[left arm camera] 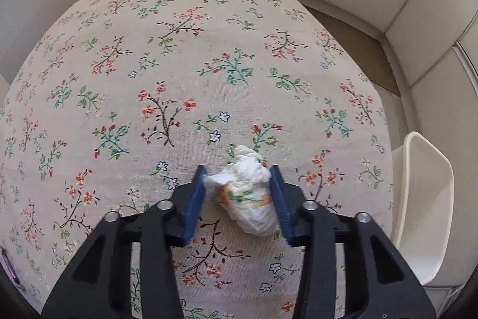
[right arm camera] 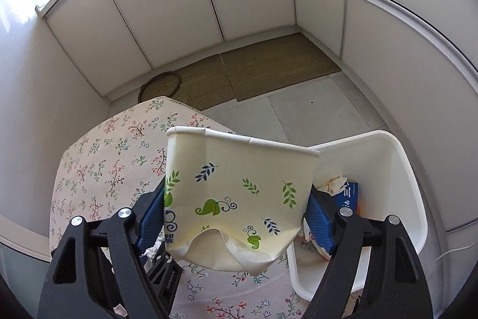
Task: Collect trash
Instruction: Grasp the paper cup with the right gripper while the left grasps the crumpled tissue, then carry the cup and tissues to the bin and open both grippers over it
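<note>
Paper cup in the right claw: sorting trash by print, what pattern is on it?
Cream paper cup with green and navy leaf sprigs; clearest in the right wrist view.

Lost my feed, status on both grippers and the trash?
Left gripper shut on crumpled wrapper. Right gripper holds crushed paper cup beside white bin. Nothing in the way.

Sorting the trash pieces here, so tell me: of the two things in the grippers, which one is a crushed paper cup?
The one in the right gripper: the leaf-printed paper cup, dented at its base. The left gripper holds a crumpled tissue wad.
</note>
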Available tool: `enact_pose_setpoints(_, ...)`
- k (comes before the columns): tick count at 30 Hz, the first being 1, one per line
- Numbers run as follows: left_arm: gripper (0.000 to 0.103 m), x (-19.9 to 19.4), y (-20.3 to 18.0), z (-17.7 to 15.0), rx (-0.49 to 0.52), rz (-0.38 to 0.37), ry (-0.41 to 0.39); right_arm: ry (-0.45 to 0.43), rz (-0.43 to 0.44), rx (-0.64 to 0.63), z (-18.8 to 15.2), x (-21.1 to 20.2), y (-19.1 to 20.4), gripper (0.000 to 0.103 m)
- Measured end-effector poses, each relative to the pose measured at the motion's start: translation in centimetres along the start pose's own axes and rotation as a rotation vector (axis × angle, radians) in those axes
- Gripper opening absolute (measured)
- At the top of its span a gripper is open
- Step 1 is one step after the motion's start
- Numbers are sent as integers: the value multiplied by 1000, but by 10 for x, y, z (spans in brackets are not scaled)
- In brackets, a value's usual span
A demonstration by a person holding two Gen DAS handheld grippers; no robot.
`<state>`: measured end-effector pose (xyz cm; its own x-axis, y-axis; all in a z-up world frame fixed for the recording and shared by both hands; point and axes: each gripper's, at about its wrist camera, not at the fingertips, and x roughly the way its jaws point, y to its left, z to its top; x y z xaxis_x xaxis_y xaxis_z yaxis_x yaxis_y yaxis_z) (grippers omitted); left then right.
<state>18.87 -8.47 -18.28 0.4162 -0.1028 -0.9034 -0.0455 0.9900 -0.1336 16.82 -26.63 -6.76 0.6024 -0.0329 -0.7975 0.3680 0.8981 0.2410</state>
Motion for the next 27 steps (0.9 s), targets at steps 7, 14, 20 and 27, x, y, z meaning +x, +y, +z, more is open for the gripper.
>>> enact_pose_setpoints(7,32,-26,62,13,-96,2,-75,9,50,-72,-13,1,38,78)
enact_pose_setpoints(14,32,-88,129,30,-170,135,-300,-54,132,-195,-34,-16,89,78)
enact_pose_setpoints(20,32,-157,148,40,-163,172,-537,-237,174,-311,-50,-53,126,78)
enact_pose_setpoints(27,33,-211,141,37,-122,181,-691,-378,187,-346,-53,-81,141,78)
